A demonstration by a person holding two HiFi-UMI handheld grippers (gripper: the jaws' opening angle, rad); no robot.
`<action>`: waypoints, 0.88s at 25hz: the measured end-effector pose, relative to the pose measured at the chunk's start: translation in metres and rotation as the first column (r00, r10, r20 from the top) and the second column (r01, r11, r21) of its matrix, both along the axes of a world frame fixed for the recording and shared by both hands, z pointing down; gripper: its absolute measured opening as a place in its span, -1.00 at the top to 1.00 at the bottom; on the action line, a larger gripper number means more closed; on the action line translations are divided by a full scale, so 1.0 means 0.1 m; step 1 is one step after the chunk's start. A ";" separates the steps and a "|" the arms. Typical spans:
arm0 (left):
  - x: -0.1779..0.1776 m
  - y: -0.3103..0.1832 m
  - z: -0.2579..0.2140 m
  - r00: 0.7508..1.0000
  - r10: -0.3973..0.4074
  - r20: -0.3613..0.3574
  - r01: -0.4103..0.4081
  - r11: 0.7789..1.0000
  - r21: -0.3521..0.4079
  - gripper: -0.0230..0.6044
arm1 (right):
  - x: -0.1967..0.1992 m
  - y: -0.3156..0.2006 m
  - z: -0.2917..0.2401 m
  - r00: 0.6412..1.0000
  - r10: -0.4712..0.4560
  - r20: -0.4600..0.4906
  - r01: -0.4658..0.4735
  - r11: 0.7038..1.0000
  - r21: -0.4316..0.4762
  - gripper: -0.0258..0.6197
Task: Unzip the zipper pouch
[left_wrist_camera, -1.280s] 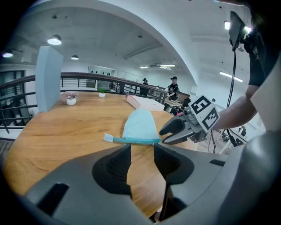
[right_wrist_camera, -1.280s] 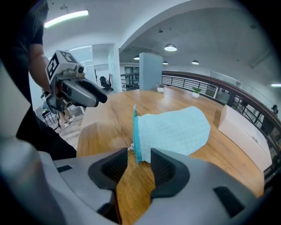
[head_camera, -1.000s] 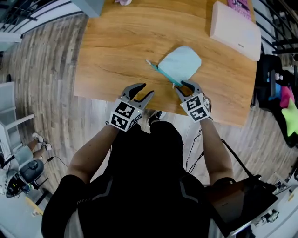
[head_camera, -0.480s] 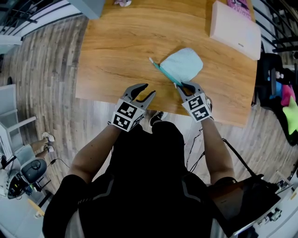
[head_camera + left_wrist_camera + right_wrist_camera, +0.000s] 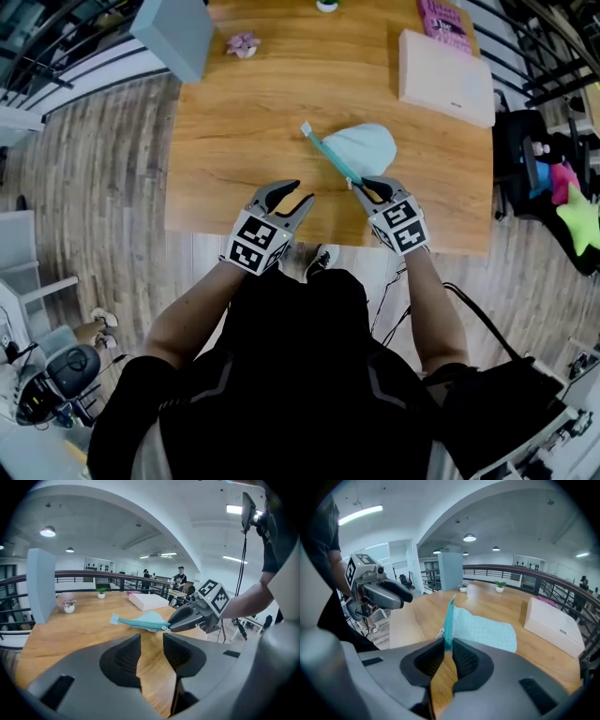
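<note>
The right gripper is clamping the teal zipper end of the zipper pouch near the wooden table's front edge, its jaws having just been closing on it. The left gripper is hovering nearby, its empty jaws apart though just narrowing. Beyond the pouch a white box, a grey-blue panel and perhaps a small potted plant are sitting. Plank flooring is surrounding the table.
</note>
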State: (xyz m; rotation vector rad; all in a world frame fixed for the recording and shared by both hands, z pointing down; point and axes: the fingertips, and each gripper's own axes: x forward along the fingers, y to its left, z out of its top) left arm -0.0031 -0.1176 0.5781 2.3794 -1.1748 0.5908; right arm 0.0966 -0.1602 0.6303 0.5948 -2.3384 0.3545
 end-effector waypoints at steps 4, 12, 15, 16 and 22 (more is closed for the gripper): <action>0.02 -0.08 -0.27 0.999 0.043 -0.011 -0.043 0.997 0.056 0.39 | -0.02 -0.05 -0.36 0.997 0.058 0.050 -0.059 0.998 0.014 0.73; 0.25 -0.29 -0.93 0.979 0.203 0.009 -0.199 0.951 0.237 0.42 | -0.01 -0.08 -1.10 0.974 0.160 0.158 -0.164 0.986 0.008 0.73; 0.37 -0.33 -1.17 0.962 0.271 0.033 -0.268 0.912 0.311 0.42 | -0.04 -0.06 -1.33 0.963 0.195 0.186 -0.199 0.980 0.004 0.73; 0.41 -0.32 -1.23 0.953 0.298 0.050 -0.297 0.895 0.332 0.42 | -0.04 -0.05 -1.40 0.959 0.205 0.194 -0.209 0.978 0.001 0.73; 0.58 -0.28 -1.41 0.910 0.396 0.118 -0.410 0.825 0.390 0.42 | -0.11 0.01 -1.76 0.944 0.230 0.237 -0.235 0.972 -0.005 0.74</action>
